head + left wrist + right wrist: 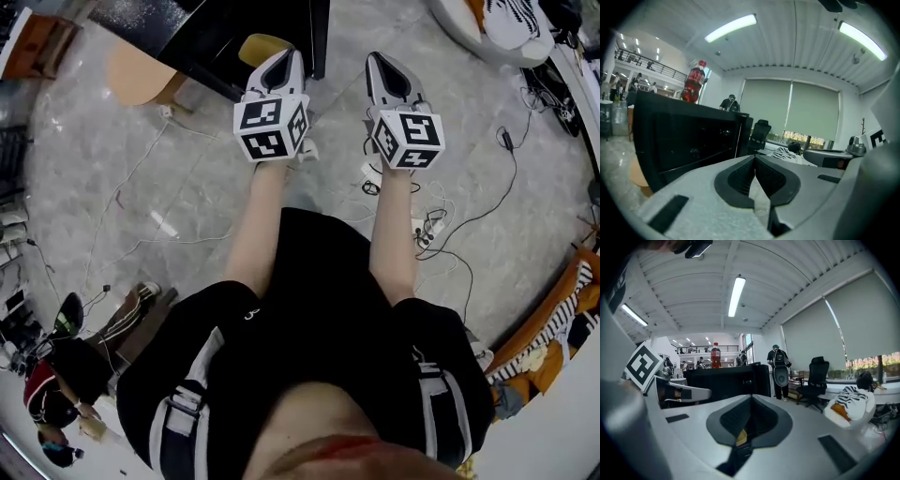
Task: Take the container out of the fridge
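A black fridge [234, 33] stands on the floor just ahead of me, its dark front [689, 140] closed as far as I can see. No container shows in any view. My left gripper [284, 54] is held out toward the fridge's right part, its jaws pressed together with nothing between them [754, 160]. My right gripper [380, 58] is level with it, a little to the right, also shut and empty [751, 400]. From the right gripper view the fridge [726, 380] lies ahead to the left, beyond the left gripper [679, 392].
Cables and a power strip [429, 228] lie on the marble floor by my feet. A round wooden piece [141, 75] sits left of the fridge. A person [779, 369] stands beside the fridge's far end, near an office chair [816, 380] and a beanbag [497, 28].
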{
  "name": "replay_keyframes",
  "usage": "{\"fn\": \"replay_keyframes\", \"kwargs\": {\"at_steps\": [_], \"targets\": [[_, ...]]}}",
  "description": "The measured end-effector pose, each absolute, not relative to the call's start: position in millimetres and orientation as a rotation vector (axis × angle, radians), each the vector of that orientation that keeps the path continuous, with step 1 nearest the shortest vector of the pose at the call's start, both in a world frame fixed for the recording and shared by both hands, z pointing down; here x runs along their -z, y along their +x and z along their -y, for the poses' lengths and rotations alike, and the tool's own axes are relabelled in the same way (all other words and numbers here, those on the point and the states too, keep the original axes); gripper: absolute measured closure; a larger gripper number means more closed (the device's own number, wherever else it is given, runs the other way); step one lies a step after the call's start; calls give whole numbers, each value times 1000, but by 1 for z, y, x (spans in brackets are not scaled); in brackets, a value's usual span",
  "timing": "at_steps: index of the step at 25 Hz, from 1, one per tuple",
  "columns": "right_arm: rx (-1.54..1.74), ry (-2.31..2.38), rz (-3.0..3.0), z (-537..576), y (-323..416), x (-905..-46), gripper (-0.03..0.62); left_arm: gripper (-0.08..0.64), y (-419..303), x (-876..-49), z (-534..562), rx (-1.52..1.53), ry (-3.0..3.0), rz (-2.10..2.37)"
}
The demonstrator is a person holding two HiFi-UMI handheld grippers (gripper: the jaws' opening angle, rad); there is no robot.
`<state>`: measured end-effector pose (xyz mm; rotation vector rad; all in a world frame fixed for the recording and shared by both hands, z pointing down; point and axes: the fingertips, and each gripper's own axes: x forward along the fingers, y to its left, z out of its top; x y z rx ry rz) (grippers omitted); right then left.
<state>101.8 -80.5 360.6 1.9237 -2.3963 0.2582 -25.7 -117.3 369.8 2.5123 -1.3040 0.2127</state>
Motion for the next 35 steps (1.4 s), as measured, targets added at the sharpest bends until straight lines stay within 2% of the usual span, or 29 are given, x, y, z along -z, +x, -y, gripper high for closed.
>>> {"fn": "replay_keyframes", "kwargs": {"at_steps": [8,17,24,31,33,35], "targets": [[-470,1781,2356,186,84,-444,580,552,-17,-457,203,-370,2369,1247],[-555,1675,2332,215,89,-485,580,552,-29,-502,230,-422,2222,1292],[-397,1250,2359,222,37,-524,578,552,-69,-510,228,-394,2074,1424],[-161,683,2252,221,-30,-612,573,552,-125,-545,210,-361,1882,1543],[-97,557,2204,219,-42,-636,501,552,-137,-554,203,-360,1837,1560],[-15,451,2154,219,-51,-657,491,552,-147,-560,198,-362,1806,1575]]}}
